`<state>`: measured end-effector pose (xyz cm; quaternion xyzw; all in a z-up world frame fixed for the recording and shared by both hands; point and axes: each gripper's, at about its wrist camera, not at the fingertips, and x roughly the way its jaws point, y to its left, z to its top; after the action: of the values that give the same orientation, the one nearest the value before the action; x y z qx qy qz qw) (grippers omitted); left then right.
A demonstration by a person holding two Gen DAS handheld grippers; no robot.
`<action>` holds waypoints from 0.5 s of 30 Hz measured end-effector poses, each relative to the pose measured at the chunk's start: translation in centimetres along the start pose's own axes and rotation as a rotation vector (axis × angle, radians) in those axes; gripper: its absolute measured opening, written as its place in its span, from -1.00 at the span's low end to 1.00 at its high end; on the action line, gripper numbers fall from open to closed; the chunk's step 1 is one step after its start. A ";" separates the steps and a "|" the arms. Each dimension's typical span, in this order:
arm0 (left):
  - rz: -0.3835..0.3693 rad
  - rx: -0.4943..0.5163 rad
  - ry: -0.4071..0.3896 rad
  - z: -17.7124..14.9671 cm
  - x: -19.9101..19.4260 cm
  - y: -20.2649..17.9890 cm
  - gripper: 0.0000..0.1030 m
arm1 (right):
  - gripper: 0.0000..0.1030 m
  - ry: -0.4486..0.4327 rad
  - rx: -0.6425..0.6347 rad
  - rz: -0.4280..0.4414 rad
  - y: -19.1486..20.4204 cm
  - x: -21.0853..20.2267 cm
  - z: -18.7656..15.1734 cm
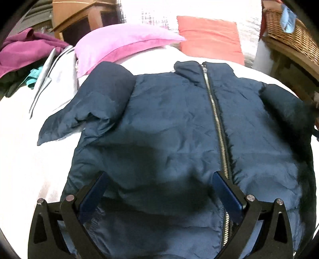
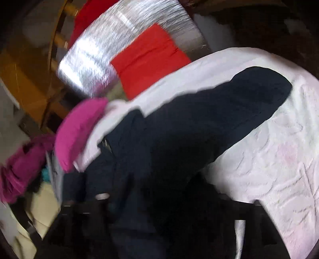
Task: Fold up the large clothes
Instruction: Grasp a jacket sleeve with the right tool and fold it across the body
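Observation:
A navy zip-up jacket (image 1: 175,119) lies front up on a white bedspread (image 1: 26,159), zipper (image 1: 217,123) closed, collar toward the pillows. Its left sleeve (image 1: 95,105) is folded in and crumpled; its right sleeve (image 1: 287,107) lies out to the side. My left gripper (image 1: 161,183) is open, hovering just above the jacket's lower front, with nothing between its blue pads (image 1: 227,193). The right wrist view is blurred: the jacket (image 2: 179,139) and its sleeve (image 2: 249,93) fill the middle. My right gripper is lost in the dark at the bottom, so I cannot tell its state.
A pink pillow (image 1: 123,43) and an orange-red cushion (image 1: 211,37) lie at the head of the bed. A magenta garment (image 1: 24,49) and a grey one (image 1: 49,79) lie to the left. A wicker basket (image 1: 295,33) stands at the right, a wooden cabinet (image 1: 83,18) behind.

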<state>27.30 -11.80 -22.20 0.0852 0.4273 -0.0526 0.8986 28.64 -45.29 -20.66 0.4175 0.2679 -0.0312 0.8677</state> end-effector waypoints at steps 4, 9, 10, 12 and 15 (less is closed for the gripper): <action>-0.017 -0.005 -0.014 0.1 -0.1 0.2 1.00 | 0.63 -0.066 0.240 0.039 -5.8 -0.9 3.1; -0.028 -0.029 -0.039 0.7 -0.2 0.4 1.00 | 0.63 -0.128 0.482 0.030 -13.1 -0.2 6.1; -0.025 -0.026 -0.041 0.7 -0.2 0.4 1.00 | 0.63 -0.142 0.508 0.024 -14.2 0.0 6.6; -0.023 -0.025 -0.043 0.8 -0.1 0.3 1.00 | 0.63 -0.145 0.541 0.004 -15.7 1.2 7.7; -0.027 -0.031 -0.036 0.9 0.2 0.3 1.00 | 0.51 -0.175 0.519 0.000 -16.2 2.0 9.1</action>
<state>28.15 -11.68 -21.77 0.0645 0.4131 -0.0596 0.9064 29.86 -62.23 -28.49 0.6216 0.1750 -0.1345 0.7516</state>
